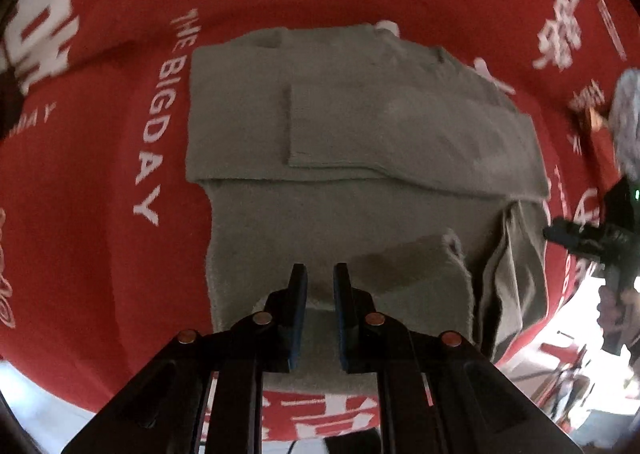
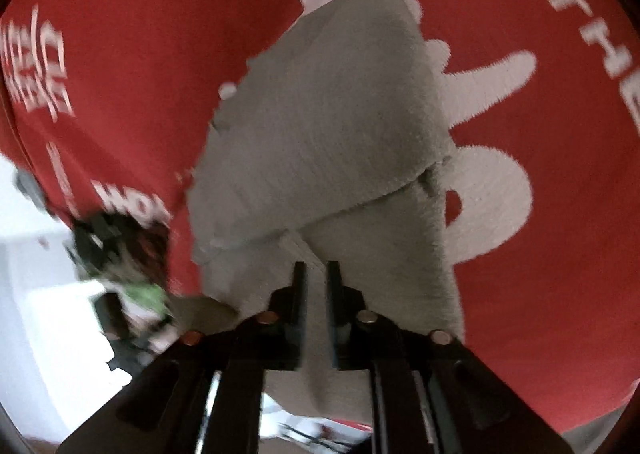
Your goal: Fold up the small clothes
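The left gripper point(image 1: 320, 270) stands narrow, nothing between its fingers, over the near hem of the grey knit garment point(image 1: 352, 126), whose long axis runs away from the claw across the red printed cloth point(image 1: 100, 254). The right gripper point(image 2: 317, 268), also narrow and not visibly holding, hovers over a loose flap; a shallow pinch may undo the folded layers.

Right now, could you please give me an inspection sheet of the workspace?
Surface: red cloth with white lettering, covering the table.
Job's things: grey garment, partly folded, its layers overlapping.
Clutter: nothing seen.
Grippers: left gripper over the garment's near edge, fingers slightly apart, holding nothing; right gripper likewise.
Cables: nothing seen.
Surroundings: bright, blurred room beyond the table edge; details unclear.
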`<state>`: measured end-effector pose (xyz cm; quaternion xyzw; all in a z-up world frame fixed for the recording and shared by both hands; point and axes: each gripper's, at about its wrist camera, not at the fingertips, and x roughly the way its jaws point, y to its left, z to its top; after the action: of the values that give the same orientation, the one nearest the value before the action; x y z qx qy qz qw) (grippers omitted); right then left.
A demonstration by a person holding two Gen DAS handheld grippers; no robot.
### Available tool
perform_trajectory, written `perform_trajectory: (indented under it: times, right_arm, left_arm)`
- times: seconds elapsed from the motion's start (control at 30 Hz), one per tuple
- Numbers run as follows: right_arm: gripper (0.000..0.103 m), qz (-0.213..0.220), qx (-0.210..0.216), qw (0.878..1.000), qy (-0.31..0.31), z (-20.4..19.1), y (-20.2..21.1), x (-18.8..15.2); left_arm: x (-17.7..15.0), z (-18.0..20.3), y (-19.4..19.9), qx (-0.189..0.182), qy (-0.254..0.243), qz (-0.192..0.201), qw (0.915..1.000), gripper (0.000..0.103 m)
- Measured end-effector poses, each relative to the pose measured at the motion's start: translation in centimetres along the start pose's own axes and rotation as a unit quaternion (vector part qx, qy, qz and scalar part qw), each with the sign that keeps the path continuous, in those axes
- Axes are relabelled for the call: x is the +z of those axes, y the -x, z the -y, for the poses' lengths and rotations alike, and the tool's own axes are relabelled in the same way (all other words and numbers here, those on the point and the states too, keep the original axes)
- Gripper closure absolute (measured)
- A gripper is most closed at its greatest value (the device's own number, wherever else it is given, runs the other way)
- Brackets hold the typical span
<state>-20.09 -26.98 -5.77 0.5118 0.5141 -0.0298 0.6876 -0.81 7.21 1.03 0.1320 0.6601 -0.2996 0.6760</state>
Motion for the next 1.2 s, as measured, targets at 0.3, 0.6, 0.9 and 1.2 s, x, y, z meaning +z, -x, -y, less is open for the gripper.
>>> perform_trajectory:
  times: [0.3, 0.6, 0.9, 1.2]
  right_arm:
    - [0.037, -0.041, -0.081, 0.984, 0.154, -4.2, -3.4, 0.1]
    - [0.037, -0.055, -0.118, 0.971, 0.199, -6.1, -5.4, -0.6]
    - [0.047, -0.048, -0.167, 0.961, 0.215, -7.3, -6.0, -1.6]
    - [0.096, -0.023, -0.164, 0.969, 0.185, -8.7, -3.1, -2.4]
  left_arm:
    - [0.9, 1.6, 3.2, 0.024, -0.008, 0.043, 0.9987, 0.003]
    - [1.0, 4.0, 0.9, -0.032, -0.143, -0.018, 0.989, 0.003]
    - [2.7, 7.3, -3.6, -0.123, -0.273, -0.09, 0.9499, 0.051]
    - [3.0, 2.9, -0.6, -0.208, -0.16, -0.071, 0.9623, 0.091]
